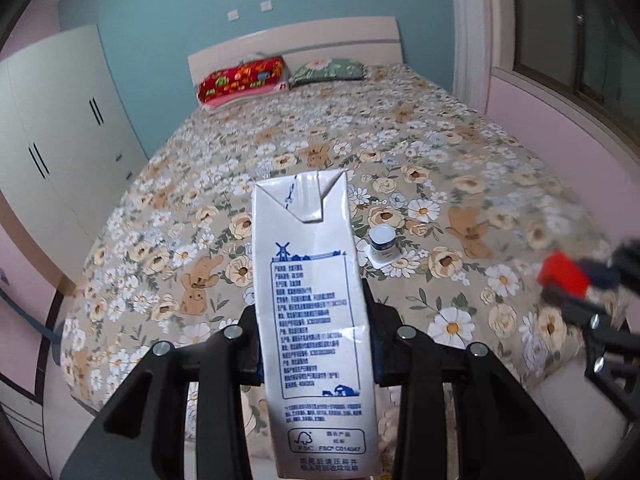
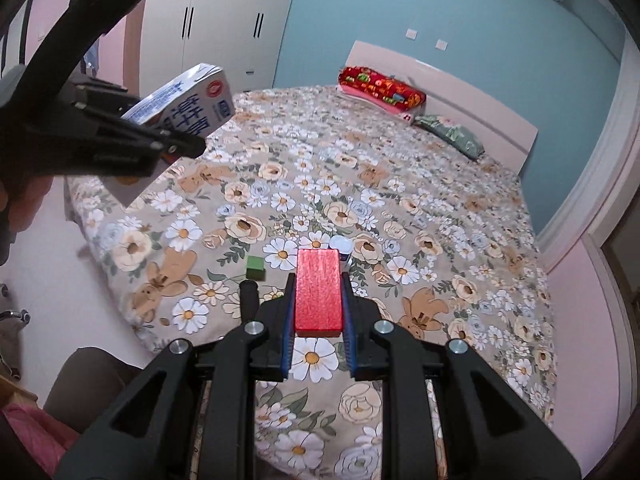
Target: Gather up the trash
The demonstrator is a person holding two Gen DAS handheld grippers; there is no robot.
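My left gripper [image 1: 316, 308] is shut on a white milk carton [image 1: 314, 320] with blue print, held upright above the flowered bed [image 1: 400, 140]. The carton also shows in the right wrist view [image 2: 188, 100] at the upper left, clamped in the left gripper [image 2: 176, 136]. My right gripper [image 2: 319, 280] is shut on a red block [image 2: 319, 292]; it shows blurred at the right edge of the left wrist view [image 1: 564, 276]. A small white-capped jar [image 1: 382, 244] stands on the bed; its cap peeks out behind the red block [image 2: 341, 245]. A green cube [image 2: 255, 267] lies on the bed left of the right gripper.
Two pillows, a red one [image 1: 244, 80] and a green one [image 1: 328, 70], lie at the headboard. A white wardrobe [image 1: 60, 128] stands left of the bed. A pink wall with a window [image 1: 560, 92] runs along the right. Pale floor [image 2: 48, 264] lies beside the bed's foot.
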